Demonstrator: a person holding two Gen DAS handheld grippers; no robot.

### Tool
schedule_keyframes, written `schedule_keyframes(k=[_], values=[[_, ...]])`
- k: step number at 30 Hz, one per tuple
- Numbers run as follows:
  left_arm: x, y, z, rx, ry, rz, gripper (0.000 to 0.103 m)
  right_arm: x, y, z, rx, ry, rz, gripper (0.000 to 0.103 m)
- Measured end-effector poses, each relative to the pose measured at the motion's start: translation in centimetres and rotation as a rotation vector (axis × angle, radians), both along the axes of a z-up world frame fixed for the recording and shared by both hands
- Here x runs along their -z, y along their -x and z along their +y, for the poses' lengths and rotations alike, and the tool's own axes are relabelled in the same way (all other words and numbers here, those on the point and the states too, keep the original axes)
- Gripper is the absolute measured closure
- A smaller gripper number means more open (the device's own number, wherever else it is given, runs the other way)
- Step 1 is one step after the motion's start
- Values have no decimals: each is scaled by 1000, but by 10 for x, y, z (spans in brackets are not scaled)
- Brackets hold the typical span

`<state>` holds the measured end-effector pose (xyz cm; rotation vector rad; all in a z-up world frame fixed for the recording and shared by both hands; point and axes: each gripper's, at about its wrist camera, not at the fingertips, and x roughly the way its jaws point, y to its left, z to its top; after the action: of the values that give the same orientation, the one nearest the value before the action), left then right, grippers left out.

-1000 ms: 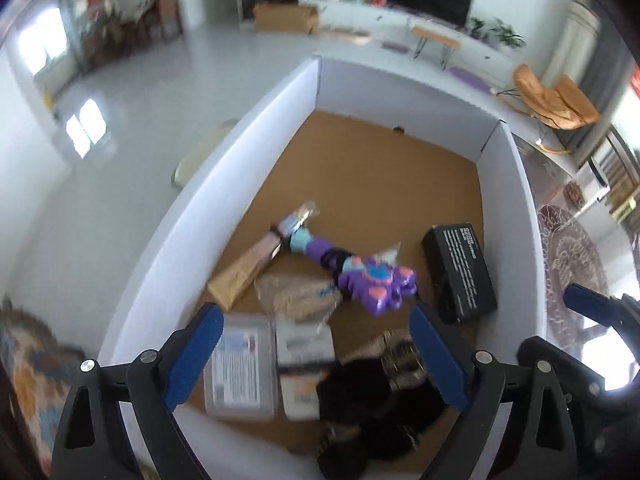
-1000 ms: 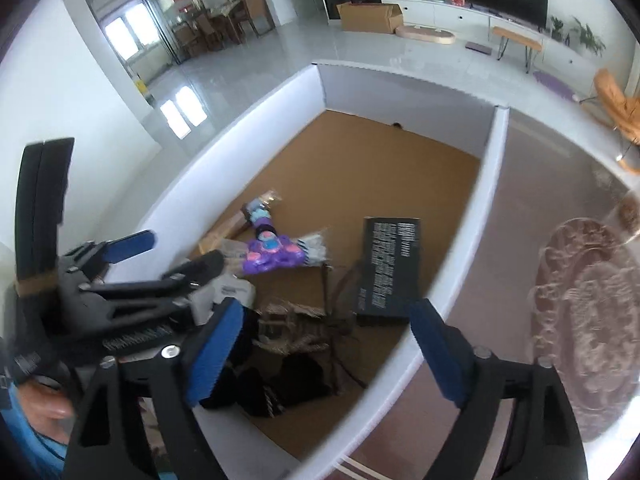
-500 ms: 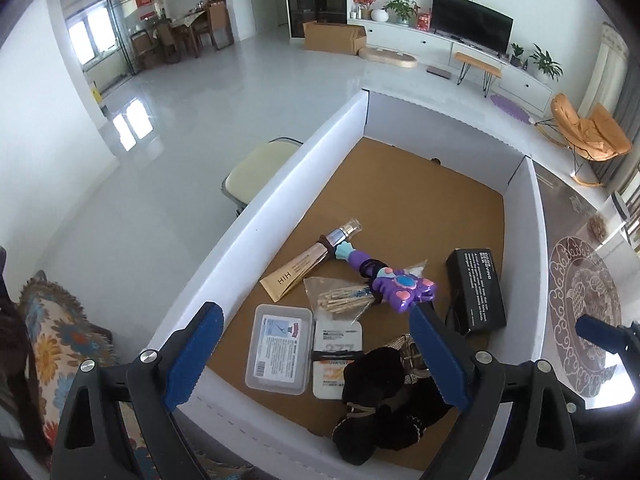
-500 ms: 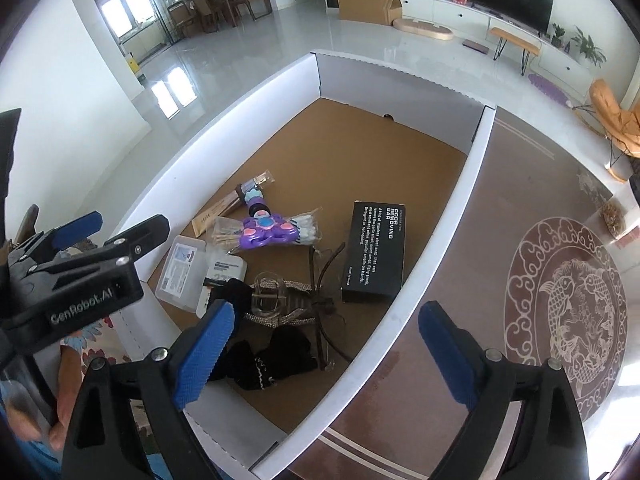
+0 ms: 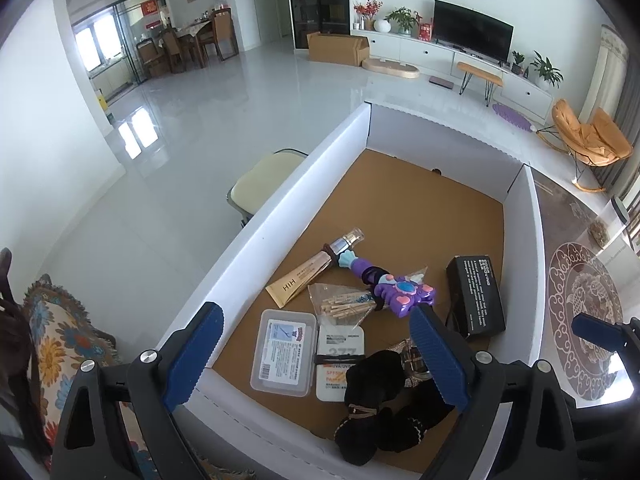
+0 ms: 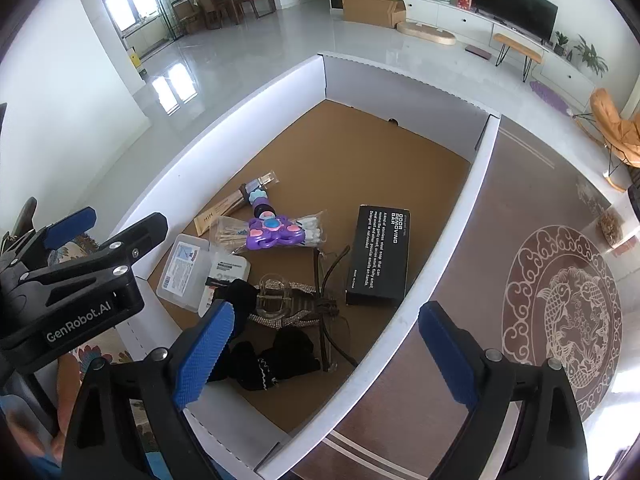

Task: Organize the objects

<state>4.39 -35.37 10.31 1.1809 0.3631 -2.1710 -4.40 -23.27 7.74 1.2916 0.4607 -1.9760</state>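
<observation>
above the near end of the white-walled tray [image 5: 280, 216], both the left tongs [image 5: 316, 354] and right tongs [image 6: 326, 354] hang wide and empty over the purple toy [image 6: 274, 232] and black box [image 6: 380, 256].

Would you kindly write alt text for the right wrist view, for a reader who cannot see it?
The open, empty right gripper hovers above a white-walled box with a brown floor, holding a black carton, purple toy, clear plastic case, glasses and dark fabric. The left gripper shows at the left edge.
</observation>
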Motion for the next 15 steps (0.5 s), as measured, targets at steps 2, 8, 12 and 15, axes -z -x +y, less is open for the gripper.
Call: schedule_keyframes(k=[2, 8, 12, 15], values=[[0, 0, 0, -1, 1, 4, 8, 0, 0, 0, -2, 2, 2, 9], [0, 0, -1, -11, 6, 7, 8, 0, -1, -1, -6, -1, 3, 9], [0, 0, -2, -9, -5, 13, 8, 0, -2, -2, -8, -3, 5, 9], [0, 0, -3, 5, -31, 32, 8, 0, -2, -2, -8, 1, 7, 9]])
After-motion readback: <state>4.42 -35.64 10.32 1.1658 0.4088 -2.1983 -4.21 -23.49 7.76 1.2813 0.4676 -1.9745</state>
